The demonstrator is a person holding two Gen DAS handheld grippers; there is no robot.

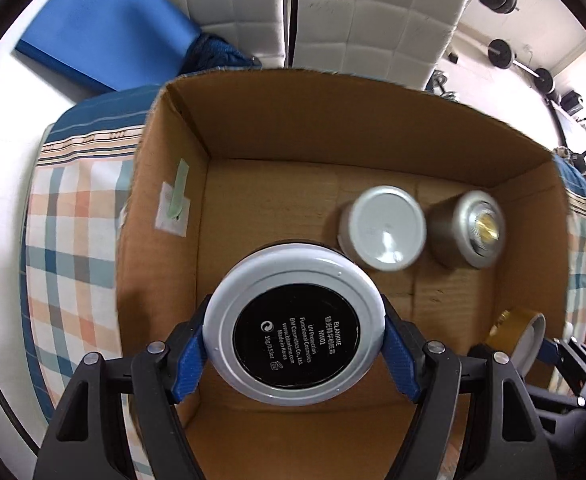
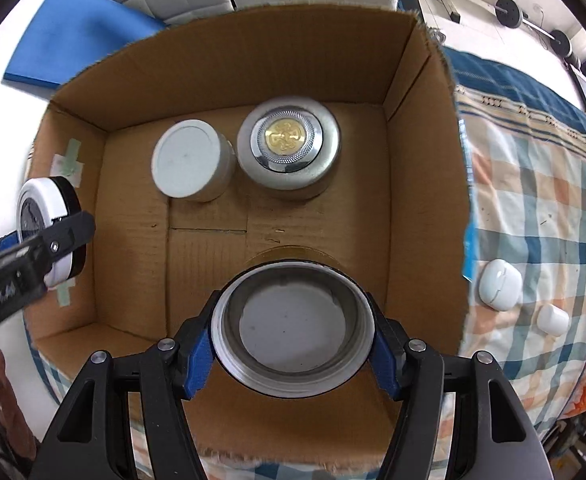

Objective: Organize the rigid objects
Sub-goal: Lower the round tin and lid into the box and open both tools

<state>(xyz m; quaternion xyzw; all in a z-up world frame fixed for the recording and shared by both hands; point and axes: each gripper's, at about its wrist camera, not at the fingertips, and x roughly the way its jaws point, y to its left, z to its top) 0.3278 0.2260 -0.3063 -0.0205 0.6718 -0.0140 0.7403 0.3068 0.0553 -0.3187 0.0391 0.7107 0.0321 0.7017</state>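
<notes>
Left wrist view: our left tongs (image 1: 295,330) clamp a round compact (image 1: 295,330) by its white rim, label side facing us, above the near left of the cardboard box (image 1: 333,120). On the box floor stand a white-lidded jar (image 1: 385,228) and, just beside it, a silver jar (image 1: 469,232).

Right wrist view: our right tongs (image 2: 295,320) grip a gold-sided lid (image 2: 295,320) across its threaded rim, hollow side towards us, over the box (image 2: 253,60). We judge both pieces light, stiff and slippery; rim-to-rim holds suit them. Two white cases (image 2: 501,284) lie outside on the checked cloth (image 2: 533,200).
</notes>
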